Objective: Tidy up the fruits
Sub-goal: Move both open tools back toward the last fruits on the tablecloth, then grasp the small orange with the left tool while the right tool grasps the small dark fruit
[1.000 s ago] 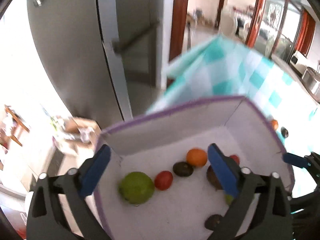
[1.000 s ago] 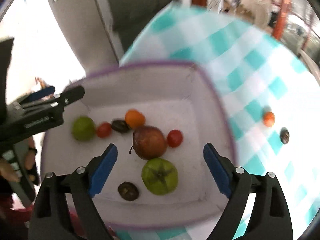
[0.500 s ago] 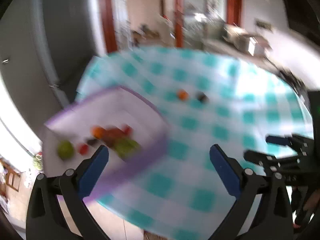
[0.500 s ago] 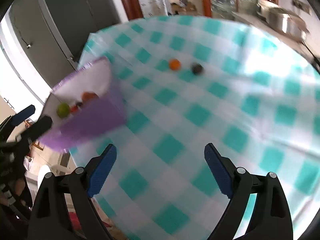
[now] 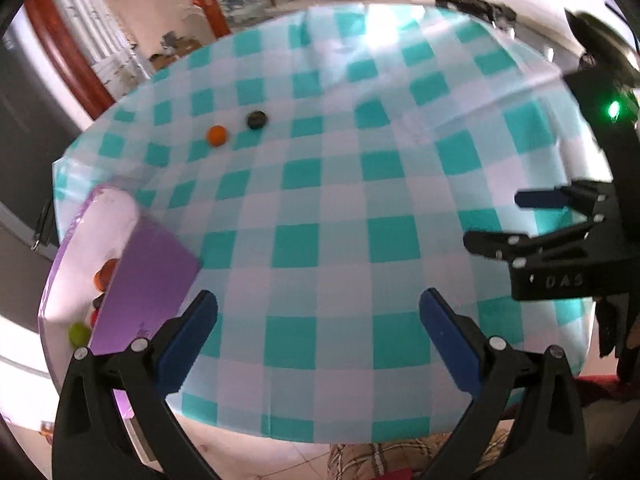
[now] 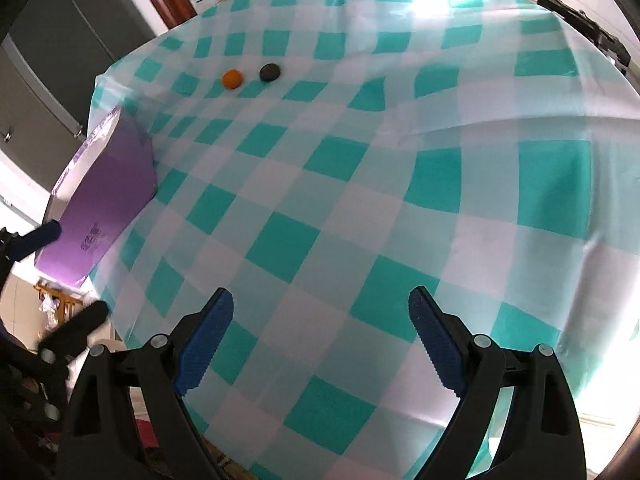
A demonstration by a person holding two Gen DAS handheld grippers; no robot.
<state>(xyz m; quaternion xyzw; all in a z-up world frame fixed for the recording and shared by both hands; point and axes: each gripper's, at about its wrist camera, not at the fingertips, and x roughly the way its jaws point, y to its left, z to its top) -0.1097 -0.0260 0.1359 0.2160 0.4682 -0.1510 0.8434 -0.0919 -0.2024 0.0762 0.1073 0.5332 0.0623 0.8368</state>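
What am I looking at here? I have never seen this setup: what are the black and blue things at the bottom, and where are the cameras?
No robot: a person holds one pair of tongs in each hand, with a fisheye camera on each looking along its fingers. The left tongs and right tongs both stand open and hold nothing. In the left view the right tongs appear at the right edge. Below lies a table under a teal and white checked cloth. On it sit a small round orange fruit and a dark round fruit, side by side. At the left edge stands a purple-walled box with several fruits inside.
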